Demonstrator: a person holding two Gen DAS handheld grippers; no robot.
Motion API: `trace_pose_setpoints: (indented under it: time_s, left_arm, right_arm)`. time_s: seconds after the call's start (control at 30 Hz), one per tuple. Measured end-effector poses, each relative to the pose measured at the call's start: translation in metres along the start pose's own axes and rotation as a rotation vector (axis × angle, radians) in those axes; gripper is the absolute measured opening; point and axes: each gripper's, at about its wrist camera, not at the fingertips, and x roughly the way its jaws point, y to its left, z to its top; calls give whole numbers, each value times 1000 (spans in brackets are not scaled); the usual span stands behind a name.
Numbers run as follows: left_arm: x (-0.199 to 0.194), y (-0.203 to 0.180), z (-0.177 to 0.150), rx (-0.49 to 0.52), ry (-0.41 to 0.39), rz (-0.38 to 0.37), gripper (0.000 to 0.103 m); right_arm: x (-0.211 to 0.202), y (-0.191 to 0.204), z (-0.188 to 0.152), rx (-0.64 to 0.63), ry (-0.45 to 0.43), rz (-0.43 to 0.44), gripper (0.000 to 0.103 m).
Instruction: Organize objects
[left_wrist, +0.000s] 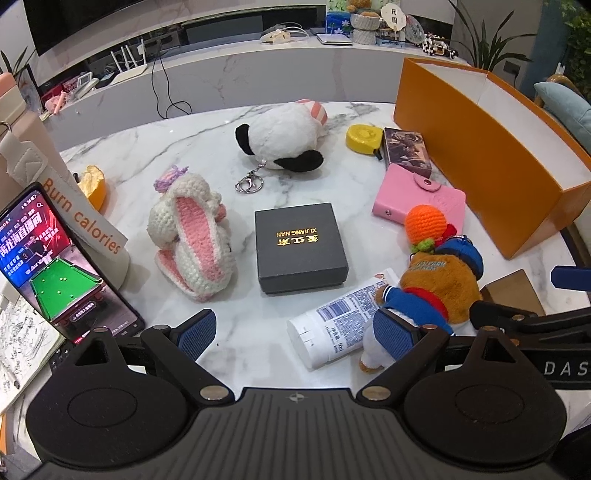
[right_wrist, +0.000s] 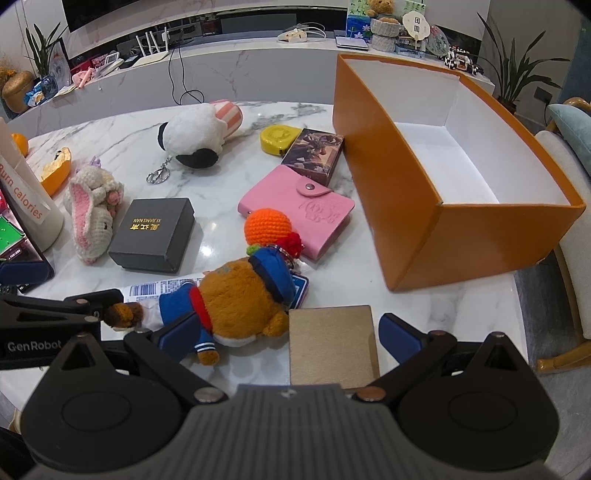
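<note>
Marble table (right_wrist: 221, 206): matte black square box (left_wrist: 300, 246), knitted rabbit (left_wrist: 192, 236), fuzzy brown bear (right_wrist: 236, 299) lying over a plastic tube (left_wrist: 332, 325), pink snap wallet (right_wrist: 299, 210); glossy orange carton (right_wrist: 454, 177) stands open, empty. Left gripper (left_wrist: 295, 332) and right gripper (right_wrist: 291, 332) both spread wide, holding nothing

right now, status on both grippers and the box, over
Both grippers open, left gripper and right gripper holding nothing. Orange box empty, toys on table outside it. Bear and tan card between right gripper's fingers, bear lying over tube.

Glossy marble table (right_wrist: 221, 229); matt cardboard box (right_wrist: 461, 236); crocheted rabbit (left_wrist: 192, 236).
</note>
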Motion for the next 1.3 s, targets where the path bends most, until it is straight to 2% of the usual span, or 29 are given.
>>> trace_pose_setpoints:
  time_s: [0.3,0.63,0.87,1.0,1.2,1.3]
  left_arm:
    - [6,-3,1,5,3,-14,103]
    - [-1,-36,-2,128,-44,-183,103]
    - [6,-52,-7,189,-30,-222,103]
    - [11,-50,-7,169,-13,-243,103]
    - [23,-42,-5,121,31,-309,103]
    - [24,-45,-6,159,59,-314,103]
  right_arm:
    - [-2,-13,-2,2,-14,-17,102]
    - [17,-38,-16,1,33,-70,102]
    - [20,-43,-17,27,28,-39,102]
    - [24,-45,-16,47,20,-25,102]
    - [34,-55,-12,140,67,48,102]
    - [40,-63,-11,206,112,94,102]
